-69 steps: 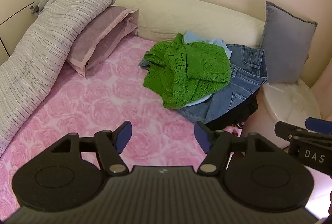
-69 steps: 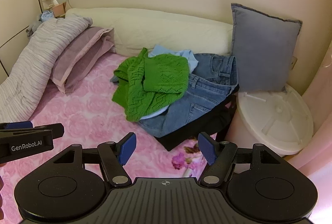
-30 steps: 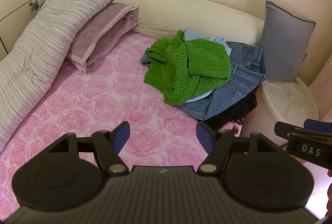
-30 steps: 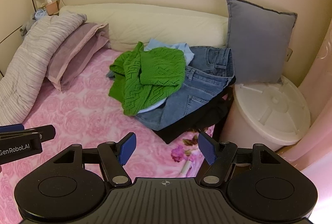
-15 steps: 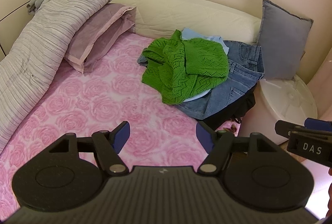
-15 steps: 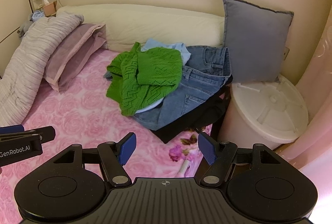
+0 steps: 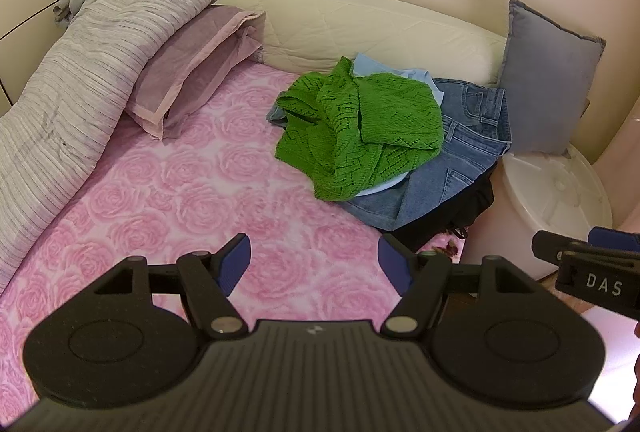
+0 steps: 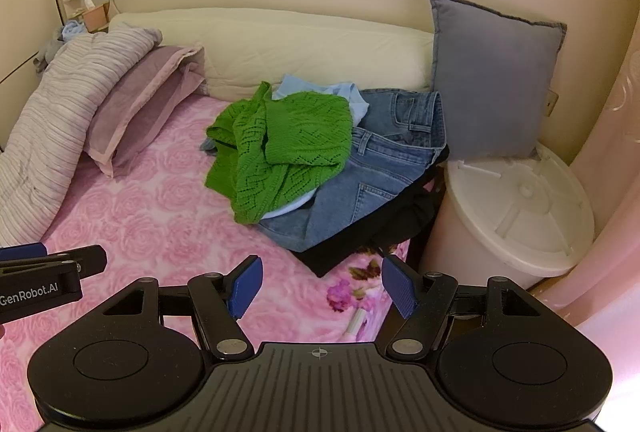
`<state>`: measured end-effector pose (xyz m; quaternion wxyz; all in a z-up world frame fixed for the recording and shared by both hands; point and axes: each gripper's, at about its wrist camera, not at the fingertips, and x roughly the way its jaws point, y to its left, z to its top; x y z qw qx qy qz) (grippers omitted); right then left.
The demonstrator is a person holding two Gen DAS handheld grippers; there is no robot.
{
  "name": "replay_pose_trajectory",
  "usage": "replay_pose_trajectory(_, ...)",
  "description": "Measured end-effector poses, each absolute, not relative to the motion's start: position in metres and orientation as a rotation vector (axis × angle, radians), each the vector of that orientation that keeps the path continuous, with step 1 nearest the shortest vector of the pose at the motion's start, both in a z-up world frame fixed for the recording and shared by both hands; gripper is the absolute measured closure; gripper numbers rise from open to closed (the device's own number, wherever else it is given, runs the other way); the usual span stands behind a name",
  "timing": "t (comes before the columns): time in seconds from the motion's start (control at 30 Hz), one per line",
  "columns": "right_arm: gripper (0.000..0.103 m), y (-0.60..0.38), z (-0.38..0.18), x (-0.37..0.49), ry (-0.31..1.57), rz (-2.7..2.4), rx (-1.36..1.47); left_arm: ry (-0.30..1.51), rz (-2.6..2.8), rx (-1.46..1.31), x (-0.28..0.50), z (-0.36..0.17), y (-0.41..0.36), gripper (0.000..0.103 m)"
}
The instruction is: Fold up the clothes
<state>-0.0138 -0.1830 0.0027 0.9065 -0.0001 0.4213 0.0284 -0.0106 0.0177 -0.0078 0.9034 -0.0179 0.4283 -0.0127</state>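
Two handheld grippers hang above a rose-patterned pink bedspread (image 7: 168, 191), neither holding anything: the left gripper (image 7: 314, 264) has its blue-padded fingers (image 7: 234, 264) spread wide apart, and the right gripper (image 8: 322, 286) is likewise spread, nothing between its pads. Both are well short of the laundry. Beyond a bare stretch of bedspread lies the pile to be folded, heaped toward the right edge of the bed: a green open-knit sweater (image 7: 360, 131) crumpled on top, a pale blue garment (image 8: 320, 89) showing beneath and behind it, blue jeans (image 8: 372, 171) spread under both, and a black garment (image 8: 380, 232) at the bottom, hanging over the bed's edge. A white lidded bin (image 8: 516, 207) stands just beside the bed, with a grey cushion (image 8: 492, 79) propped behind it; a mauve pillow (image 7: 192, 63) and a striped duvet (image 7: 80, 71) lie to the left, a cream headboard (image 7: 360, 27) at the back. No folding appears to have begun. The sweater, being on top, looks the natural first pick; its loose knit may snag or stretch, so pinching it at two separated points, such as shoulders or hem, and lifting it clear onto the open bedspread should keep the garments below from dragging along
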Motion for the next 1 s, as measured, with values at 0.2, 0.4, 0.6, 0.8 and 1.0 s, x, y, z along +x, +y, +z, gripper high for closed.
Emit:
replay_pose_trajectory(0.2, 0.033, -0.179, 0.002, -0.011, 0.873, 0.056, -0.003, 0.890, -0.025, -0.040, -0.008, -0.010, 0.019, 0.036)
replay_pose_trajectory(0.4, 0.033, -0.183, -0.001, -0.003, 0.887, 0.053, -0.006, 0.909, -0.019, -0.048, -0.003, -0.015, 0.021, 0.036)
replay_pose_trajectory(0.6, 0.033, -0.191, -0.006, 0.012, 0.896, 0.047, 0.002, 0.932, -0.006, -0.079, 0.010, -0.023, 0.024, 0.036)
replay_pose_trajectory(0.8, 0.033, -0.199, -0.013, 0.038, 0.914, 0.054, 0.001, 0.947, -0.011, -0.085, 0.027, -0.031, 0.023, 0.036)
replay_pose_trajectory(1.0, 0.033, -0.203, -0.024, 0.068, 0.934, 0.069, -0.020, 0.961, -0.002, -0.094, 0.051, -0.044, 0.019, 0.036)
